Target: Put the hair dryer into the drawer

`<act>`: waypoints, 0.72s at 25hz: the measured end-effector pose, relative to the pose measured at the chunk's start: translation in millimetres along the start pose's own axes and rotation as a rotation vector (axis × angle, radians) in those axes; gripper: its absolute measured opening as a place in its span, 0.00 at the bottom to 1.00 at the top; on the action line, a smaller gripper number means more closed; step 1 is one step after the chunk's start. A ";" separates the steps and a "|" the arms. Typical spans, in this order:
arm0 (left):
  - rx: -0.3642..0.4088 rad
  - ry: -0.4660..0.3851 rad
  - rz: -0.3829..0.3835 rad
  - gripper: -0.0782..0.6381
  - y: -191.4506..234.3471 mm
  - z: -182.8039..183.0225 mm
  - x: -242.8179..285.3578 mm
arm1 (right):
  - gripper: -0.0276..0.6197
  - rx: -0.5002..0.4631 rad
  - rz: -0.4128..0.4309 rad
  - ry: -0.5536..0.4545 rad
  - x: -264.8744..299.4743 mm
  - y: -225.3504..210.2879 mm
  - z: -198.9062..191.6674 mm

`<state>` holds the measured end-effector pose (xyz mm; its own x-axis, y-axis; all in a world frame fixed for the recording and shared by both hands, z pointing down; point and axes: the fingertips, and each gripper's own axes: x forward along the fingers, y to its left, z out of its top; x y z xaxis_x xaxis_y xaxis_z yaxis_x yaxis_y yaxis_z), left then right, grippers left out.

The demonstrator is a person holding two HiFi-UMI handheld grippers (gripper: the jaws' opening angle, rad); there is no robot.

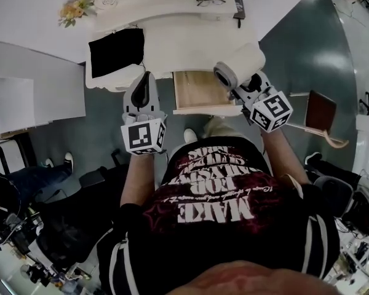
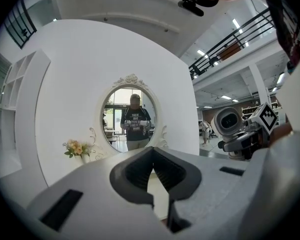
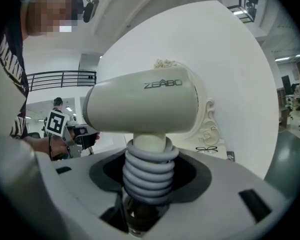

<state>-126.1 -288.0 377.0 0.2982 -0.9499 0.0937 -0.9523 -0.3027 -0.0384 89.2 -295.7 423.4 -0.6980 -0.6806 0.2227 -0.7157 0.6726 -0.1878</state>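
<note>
Cream plastic, your hair dryer sits pinched by its coil-wrapped handle in your right claw, near the open drawer; likely light, rigid, top-heavy and slick-barrelled, so the ribbed coils give the best hold. Your left claw is pressed together, empty.

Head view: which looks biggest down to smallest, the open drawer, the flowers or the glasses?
Largest: the drawer, though the hair dryer hides one corner.
Next: the flowers.
Smallest: the glasses, about as wide as the flowers but much flatter.
</note>
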 end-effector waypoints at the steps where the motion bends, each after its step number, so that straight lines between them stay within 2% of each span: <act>1: -0.002 0.005 0.004 0.11 1.5 -1.6 0.1 | 0.38 -0.001 0.002 0.009 2.0 -0.8 -4.1; 18: 0.005 0.038 -0.004 0.11 -7.7 -14.7 -0.1 | 0.38 -0.008 0.011 0.115 18.1 -20.0 -60.8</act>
<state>-119.8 -284.4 391.9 0.2994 -0.9451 0.1312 -0.9507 -0.3072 -0.0432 92.2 -303.8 489.4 -0.6986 -0.6355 0.3288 -0.7073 0.6827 -0.1834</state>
